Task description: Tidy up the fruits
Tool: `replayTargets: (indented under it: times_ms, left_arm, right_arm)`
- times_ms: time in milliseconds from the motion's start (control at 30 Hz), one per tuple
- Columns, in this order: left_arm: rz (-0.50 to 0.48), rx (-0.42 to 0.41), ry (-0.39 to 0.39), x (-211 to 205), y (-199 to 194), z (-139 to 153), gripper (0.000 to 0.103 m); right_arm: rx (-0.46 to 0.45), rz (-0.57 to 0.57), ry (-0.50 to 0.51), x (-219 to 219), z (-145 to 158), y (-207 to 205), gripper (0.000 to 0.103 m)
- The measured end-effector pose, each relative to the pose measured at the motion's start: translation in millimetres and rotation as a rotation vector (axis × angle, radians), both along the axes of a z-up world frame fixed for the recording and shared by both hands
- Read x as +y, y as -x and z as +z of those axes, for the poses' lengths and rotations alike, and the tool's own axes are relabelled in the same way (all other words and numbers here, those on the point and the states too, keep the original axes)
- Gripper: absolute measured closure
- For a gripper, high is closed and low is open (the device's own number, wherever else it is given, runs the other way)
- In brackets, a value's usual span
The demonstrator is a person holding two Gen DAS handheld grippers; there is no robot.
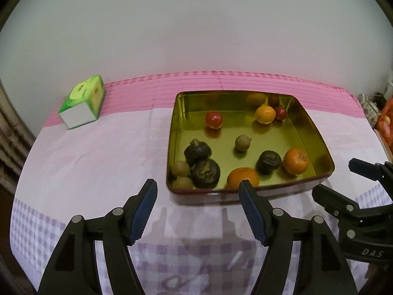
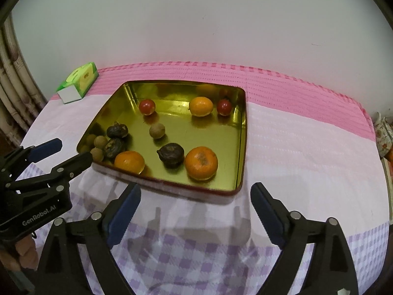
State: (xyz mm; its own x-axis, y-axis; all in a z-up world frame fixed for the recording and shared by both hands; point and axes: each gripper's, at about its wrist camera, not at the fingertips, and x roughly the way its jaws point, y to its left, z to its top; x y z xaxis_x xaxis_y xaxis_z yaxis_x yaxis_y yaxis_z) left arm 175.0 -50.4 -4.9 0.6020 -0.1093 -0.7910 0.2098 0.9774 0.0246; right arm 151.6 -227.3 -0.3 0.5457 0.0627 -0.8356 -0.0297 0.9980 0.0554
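A gold tin tray [image 1: 316,132] [image 2: 243,135] on the table holds the fruit. In it lie two mandarins [image 1: 296,161] [image 2: 201,163], a yellow-orange fruit [image 1: 264,114] [image 2: 201,106], two red tomatoes [image 1: 214,120] [image 2: 147,107], three dark wrinkled fruits [image 1: 205,173] [image 2: 171,158] and several small tan longans [image 1: 243,143] [image 2: 157,130]. My left gripper [image 1: 198,186] [image 2: 73,150] hovers open over the tray's near left corner, nothing between its fingers. My right gripper [image 2: 196,189] [image 1: 335,178] stands wide open just before the tray's near edge, also empty.
A green tissue box [image 1: 83,100] [image 2: 78,82] sits at the table's far left corner. A pink and lilac checked cloth [image 2: 294,135] covers the table, with a pale wall behind. Patterned crockery [image 2: 383,135] stands off the right edge. A hand [image 2: 22,253] holds the left gripper.
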Motion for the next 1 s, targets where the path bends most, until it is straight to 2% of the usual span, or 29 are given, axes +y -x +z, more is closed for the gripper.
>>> replayTargets:
  times_ms: [233,1000]
  left_arm:
    - [0.024,0.001,0.006,6.7,17.0,3.4,0.033]
    - [0.058,-0.028,-0.009,10.1,44.4,17.0,0.033]
  right_arm:
    - [0.017,0.002,0.008,7.2,0.6,17.8,0.001]
    - [-0.004,-0.008,0.016,18.9,9.5,43.0,0.001]
